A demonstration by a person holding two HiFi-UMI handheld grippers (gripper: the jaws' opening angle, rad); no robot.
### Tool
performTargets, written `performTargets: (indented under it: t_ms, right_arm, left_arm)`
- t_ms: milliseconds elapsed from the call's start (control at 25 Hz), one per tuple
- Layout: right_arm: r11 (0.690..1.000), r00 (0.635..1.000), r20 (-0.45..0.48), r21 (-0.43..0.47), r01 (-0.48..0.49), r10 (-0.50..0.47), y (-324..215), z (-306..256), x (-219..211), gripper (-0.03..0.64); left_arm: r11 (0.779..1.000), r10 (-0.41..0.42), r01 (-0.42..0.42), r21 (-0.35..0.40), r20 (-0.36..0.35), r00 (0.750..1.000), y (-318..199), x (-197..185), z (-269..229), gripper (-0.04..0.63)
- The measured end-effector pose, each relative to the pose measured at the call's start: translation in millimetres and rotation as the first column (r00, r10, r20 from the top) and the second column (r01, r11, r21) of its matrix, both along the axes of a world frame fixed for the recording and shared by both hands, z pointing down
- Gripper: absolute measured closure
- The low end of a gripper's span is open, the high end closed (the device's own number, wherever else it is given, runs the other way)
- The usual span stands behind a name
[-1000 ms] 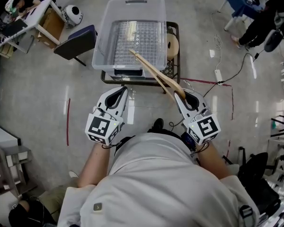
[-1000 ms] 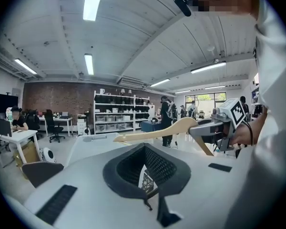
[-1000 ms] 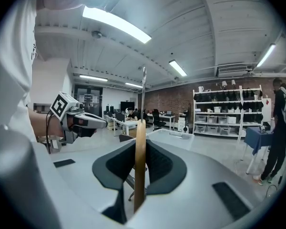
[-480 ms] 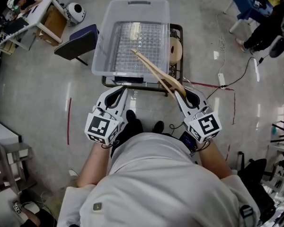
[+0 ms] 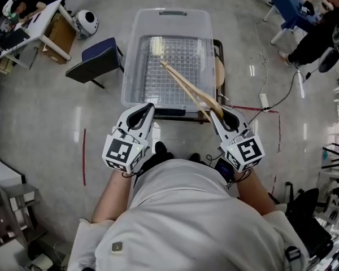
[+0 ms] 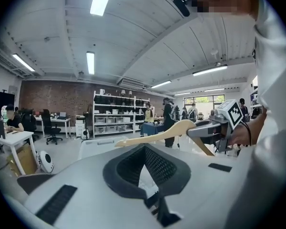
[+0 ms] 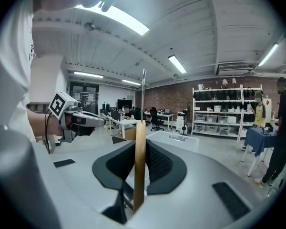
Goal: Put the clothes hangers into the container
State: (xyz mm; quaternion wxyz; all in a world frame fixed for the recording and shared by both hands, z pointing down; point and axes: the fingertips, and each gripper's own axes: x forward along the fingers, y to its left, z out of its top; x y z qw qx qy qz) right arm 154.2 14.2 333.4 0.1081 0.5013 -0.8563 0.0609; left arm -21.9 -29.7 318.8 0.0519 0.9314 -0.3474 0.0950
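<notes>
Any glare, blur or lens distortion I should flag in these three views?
Head view: sharp, with light streaks glaring off the floor. Both gripper views: strong fisheye bending, dark corners. Right gripper view: the hanger looks soft up close.

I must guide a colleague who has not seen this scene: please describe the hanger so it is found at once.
Find the big clear bin on a black cart. Slanting over its near right corner is a pale wooden hanger, its near end pinched in the right claw; the left claw holds nothing.
</notes>
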Motion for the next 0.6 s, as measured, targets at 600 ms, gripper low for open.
performTargets:
  t_ms: [600]
  right_arm:
    - [0.998,0.999,-0.027,0.031,-0.046,0.046,-59.5,-16.4,-87.0,0.549]
  left_arm:
    - [0.998,0.046,-0.044,0.045,-0.054,0.997,-55.6,-84.4,-14.2,0.578]
